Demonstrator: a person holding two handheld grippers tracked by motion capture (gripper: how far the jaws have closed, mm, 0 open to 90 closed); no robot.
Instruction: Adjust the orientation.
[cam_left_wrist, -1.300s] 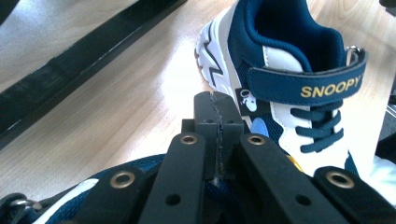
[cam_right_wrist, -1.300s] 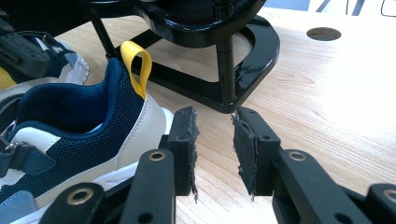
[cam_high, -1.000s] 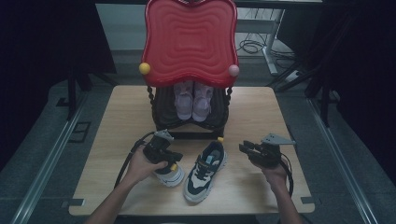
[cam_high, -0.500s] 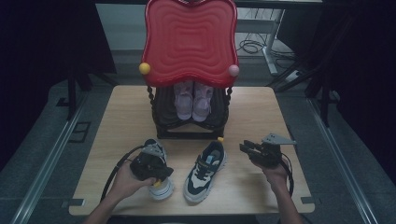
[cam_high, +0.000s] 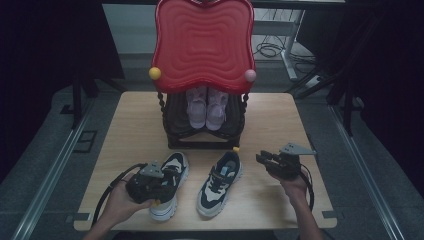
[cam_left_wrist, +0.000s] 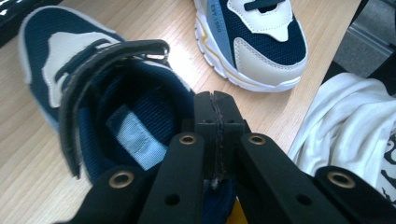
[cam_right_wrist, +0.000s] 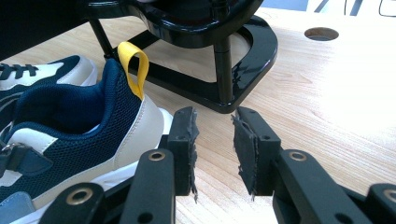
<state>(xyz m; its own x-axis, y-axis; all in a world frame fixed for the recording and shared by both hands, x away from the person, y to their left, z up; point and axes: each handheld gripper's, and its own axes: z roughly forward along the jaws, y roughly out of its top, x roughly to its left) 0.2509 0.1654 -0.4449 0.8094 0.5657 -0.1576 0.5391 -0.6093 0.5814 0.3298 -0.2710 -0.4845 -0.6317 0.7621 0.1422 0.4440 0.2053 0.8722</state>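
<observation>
L gripper (cam_high: 156, 186) pinched the near shoe's (cam_high: 170, 187) heel collar to shift it; R gripper (cam_high: 264, 159), jaws part-open w/ nothing between, waited beside the other shoe (cam_high: 220, 182).

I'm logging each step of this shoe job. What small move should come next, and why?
Probably the right tool should ease toward the heel of the right shoe and close on it. Its jaws stand open with nothing between them beside that heel, while the left tool is shut at the left shoe's collar.

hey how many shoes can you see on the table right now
4. Two navy-and-cream sneakers lie at the front: the left sneaker under the left gripper, the right sneaker beside it. Two pale pink shoes stand on the black rack; more may be hidden behind.
</observation>
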